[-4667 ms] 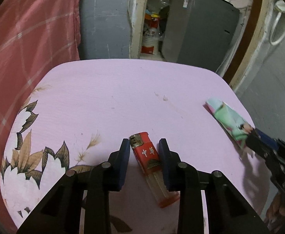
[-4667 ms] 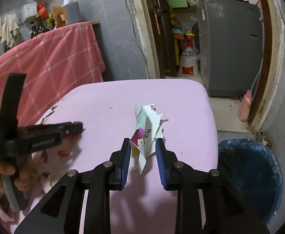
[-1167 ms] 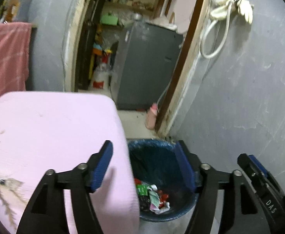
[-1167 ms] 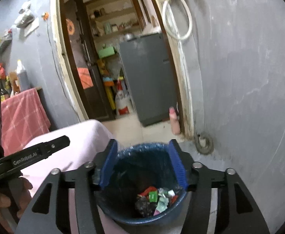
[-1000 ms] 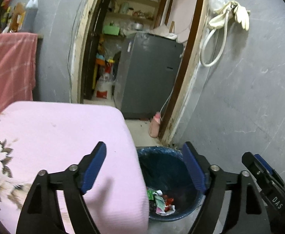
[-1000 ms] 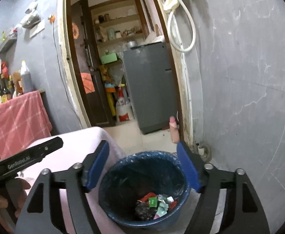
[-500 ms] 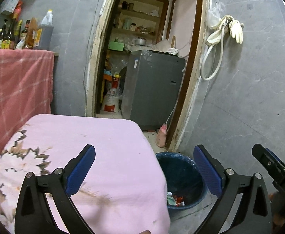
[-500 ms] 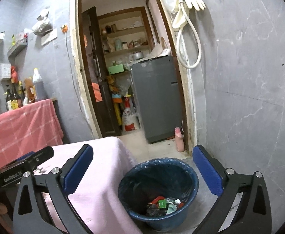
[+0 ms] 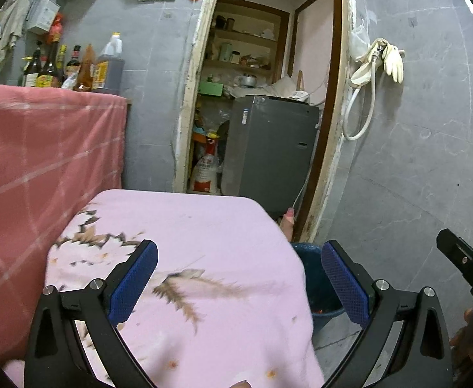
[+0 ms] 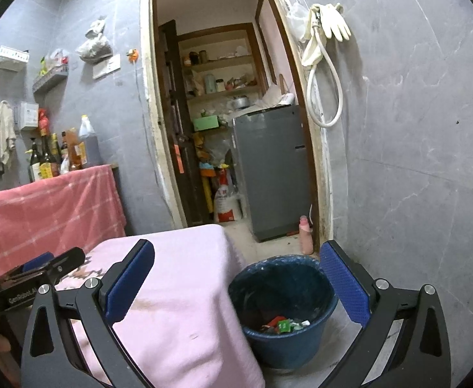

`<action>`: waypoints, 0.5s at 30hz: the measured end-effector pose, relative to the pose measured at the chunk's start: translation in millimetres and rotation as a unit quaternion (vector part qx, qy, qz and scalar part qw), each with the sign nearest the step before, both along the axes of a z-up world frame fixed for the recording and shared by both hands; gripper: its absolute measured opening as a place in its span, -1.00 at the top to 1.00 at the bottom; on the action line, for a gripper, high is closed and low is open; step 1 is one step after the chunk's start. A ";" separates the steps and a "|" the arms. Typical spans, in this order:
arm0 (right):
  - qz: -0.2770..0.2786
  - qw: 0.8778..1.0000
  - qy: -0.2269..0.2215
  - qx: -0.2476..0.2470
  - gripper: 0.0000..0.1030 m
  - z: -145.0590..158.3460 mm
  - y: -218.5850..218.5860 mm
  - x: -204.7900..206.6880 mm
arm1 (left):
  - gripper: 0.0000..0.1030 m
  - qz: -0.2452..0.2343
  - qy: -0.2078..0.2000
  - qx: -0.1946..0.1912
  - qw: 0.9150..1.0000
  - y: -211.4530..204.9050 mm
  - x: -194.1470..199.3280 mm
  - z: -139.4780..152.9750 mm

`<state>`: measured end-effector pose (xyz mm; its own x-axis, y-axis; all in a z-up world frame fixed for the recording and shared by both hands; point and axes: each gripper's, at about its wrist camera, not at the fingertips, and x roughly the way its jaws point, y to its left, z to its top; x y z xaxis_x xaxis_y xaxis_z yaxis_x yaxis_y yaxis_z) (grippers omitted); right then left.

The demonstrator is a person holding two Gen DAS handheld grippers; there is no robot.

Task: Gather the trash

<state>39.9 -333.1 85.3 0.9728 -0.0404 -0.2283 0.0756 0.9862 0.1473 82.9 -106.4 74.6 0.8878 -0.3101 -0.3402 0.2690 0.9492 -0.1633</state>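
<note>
Both claws stand wide with nothing between their blue pads: the left claw [image 9: 238, 278] hangs over the pink, flower-printed tabletop [image 9: 204, 226], the right claw [image 10: 236, 279] over the tabletop's edge and the bin. The blue bin [image 10: 283, 342] sits on the floor just beside the tabletop, at about 5 o'clock in the right wrist view, with the trash [image 10: 283, 323], red, green and white scraps, lying at its bottom. Beyond, at 12 o'clock, a doorway opens onto a grey fridge [image 10: 270, 174].
</note>
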 end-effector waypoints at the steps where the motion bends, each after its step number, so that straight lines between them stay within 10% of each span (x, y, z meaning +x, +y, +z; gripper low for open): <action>1: 0.002 1.000 -0.001 0.001 -1.00 -0.5 3.6 -4.8 | -0.93 0.004 0.000 0.000 1.000 4.6 -6.6 -1.5; 15: 0.002 1.000 0.000 -0.024 -1.00 -16.3 44.5 -58.2 | -0.93 0.016 -0.004 0.023 1.000 36.8 -70.0 -23.7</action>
<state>-18.4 -288.6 69.0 0.9728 -0.0479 -0.2268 0.0722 0.9924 0.1001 12.9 -69.6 50.9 0.8996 -0.2662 -0.3461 0.2404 0.9637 -0.1162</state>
